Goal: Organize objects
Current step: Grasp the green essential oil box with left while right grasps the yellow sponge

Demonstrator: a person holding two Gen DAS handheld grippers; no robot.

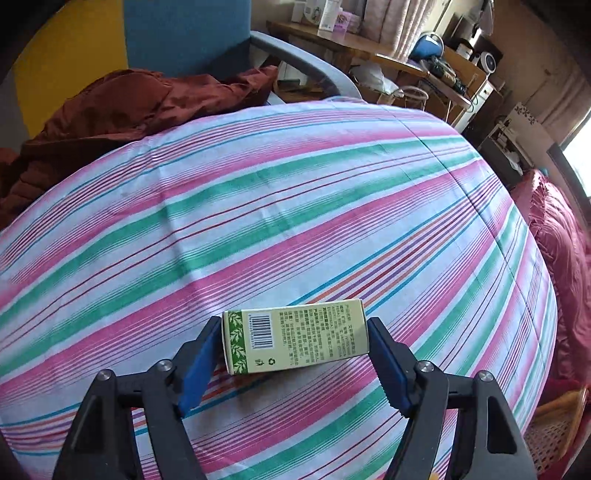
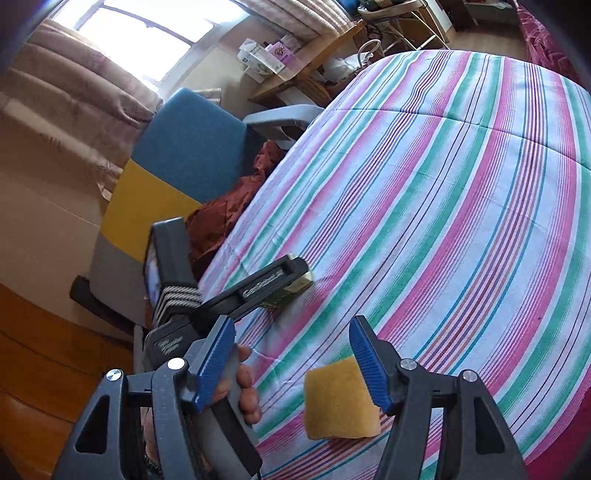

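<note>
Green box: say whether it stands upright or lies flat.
Lies flat: the green box rests on its long side on the striped sheet, barcode face up.

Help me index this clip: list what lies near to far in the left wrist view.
Left gripper → pale green printed carton → striped pink-and-green bedsheet → rust-brown crumpled garment → blue chair back.

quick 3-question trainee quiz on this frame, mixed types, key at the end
1. True or false: the green box lies between the left gripper's fingers.
2. What lies on the striped sheet near the right gripper? A) yellow sponge B) mug C) spoon
3. What colour are the pads on the gripper fingers?

Key: 1 true; 2 A, the yellow sponge, right gripper open; 3 blue.
</note>
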